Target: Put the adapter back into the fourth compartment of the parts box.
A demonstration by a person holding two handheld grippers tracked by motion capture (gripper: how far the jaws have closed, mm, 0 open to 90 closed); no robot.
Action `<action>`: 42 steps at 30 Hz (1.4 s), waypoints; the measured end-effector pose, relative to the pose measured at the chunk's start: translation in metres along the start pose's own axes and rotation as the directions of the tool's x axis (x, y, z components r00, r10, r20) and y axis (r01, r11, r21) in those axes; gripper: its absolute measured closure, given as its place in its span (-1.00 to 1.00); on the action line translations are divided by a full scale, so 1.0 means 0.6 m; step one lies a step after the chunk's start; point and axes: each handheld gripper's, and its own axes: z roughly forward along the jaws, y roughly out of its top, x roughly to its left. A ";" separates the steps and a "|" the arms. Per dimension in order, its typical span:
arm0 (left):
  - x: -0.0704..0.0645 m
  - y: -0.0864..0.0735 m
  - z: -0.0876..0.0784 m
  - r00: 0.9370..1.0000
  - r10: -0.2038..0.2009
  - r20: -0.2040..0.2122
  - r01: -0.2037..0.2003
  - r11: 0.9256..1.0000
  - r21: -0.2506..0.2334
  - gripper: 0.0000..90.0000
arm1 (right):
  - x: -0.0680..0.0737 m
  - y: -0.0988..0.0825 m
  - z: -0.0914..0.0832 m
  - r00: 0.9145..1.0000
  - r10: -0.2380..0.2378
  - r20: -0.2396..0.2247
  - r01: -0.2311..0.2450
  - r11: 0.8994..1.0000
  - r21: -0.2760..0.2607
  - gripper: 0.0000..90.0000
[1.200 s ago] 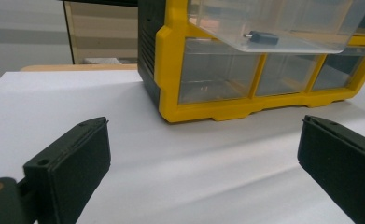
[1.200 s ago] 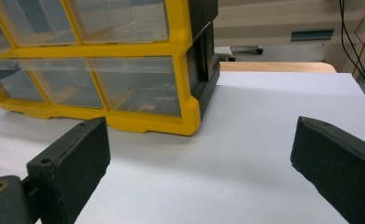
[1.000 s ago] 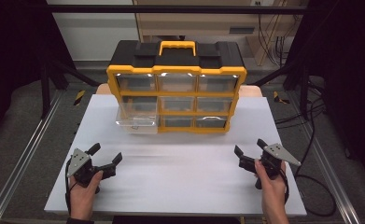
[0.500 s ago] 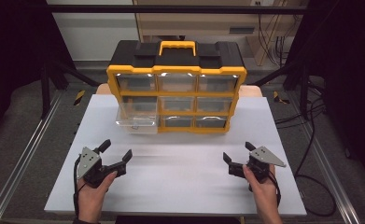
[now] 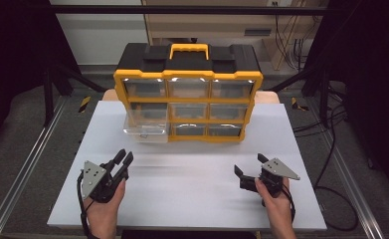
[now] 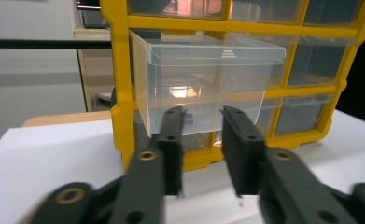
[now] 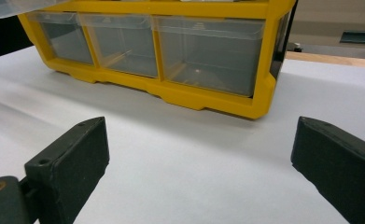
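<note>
Behind open drawer (image 5: 145,128), yellow organizer (image 5: 188,105)

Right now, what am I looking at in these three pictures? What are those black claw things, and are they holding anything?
A person sits at a white table with hand-held tongs in each hand; no robot arm is involved. The high view looks down from above: left tongs, right tongs. The other two pictures come from cameras riding on each pair. On the table stands a yellow drawer cabinet with a clear drawer pulled out at its left side. The left tongs' jaws have just been closing, a narrow gap remaining, nothing between them. The right tongs are wide open. Nothing is held.
</note>
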 end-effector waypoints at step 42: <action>-0.027 0.018 0.068 0.997 -0.021 0.068 0.013 0.993 0.121 1.00 | 0.016 0.000 -0.002 0.999 -0.019 -0.041 0.019 1.000 -0.008 -0.94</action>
